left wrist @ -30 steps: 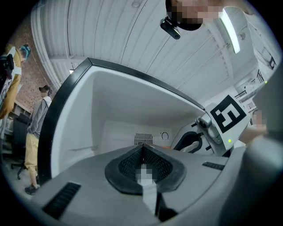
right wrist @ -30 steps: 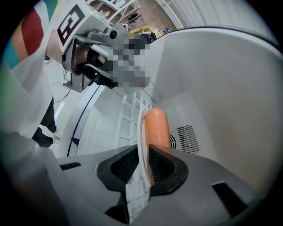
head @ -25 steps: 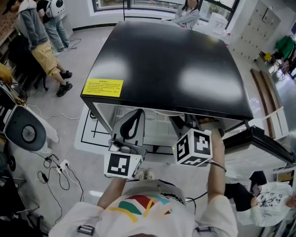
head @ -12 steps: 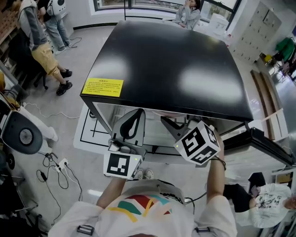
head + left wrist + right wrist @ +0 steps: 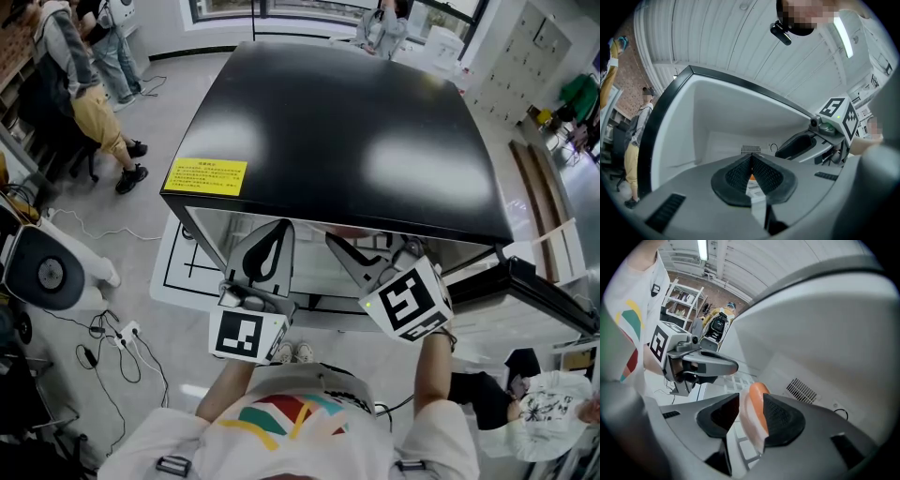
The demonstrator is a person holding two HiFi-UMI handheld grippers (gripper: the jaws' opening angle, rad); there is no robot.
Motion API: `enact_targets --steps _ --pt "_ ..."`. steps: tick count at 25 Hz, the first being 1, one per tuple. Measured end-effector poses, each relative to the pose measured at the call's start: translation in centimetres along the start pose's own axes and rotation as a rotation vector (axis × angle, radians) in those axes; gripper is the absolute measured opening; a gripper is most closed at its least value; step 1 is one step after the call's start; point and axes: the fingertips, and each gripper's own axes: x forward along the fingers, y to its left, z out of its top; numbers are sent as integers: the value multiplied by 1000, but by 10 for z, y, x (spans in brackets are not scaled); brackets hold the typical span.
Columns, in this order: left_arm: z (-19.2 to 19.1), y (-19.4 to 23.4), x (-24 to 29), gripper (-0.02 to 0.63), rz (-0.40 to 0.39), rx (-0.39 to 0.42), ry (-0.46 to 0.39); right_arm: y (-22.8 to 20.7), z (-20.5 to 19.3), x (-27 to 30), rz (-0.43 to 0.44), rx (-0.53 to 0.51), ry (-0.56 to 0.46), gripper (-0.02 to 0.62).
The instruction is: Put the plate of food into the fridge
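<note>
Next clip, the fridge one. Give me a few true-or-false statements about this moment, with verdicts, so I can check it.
1. The fridge has a black top with a yellow label near one corner. True.
2. The left gripper has its jaws wide apart. False: its pads meet at the tips.
3. An orange and white thing stands between the jaws of the right gripper. True; those jaws have just been opening and stand apart around it.
4. The fridge is closed. False: both gripper views look into its white inside.
5. Nobody else is in the room. False: people stand at the head view's upper left.
</note>
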Motion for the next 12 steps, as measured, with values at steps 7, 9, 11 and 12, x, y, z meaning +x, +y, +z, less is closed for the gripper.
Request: enact_targets --steps 7,9,11,12 --pt "3 -3 2 8 -9 3 -4 -2 4 -25 -139 46 -89 69" --pt "5 -5 2 8 -14 7 -1 -9 5 -33 -257 113 -151 0" --pt "6 -7 3 8 -17 10 1 -17 10 -46 -374 220 -242 0" --pt "7 -8 3 8 -17 10 1 -20 11 -54 -430 271 -279 0"
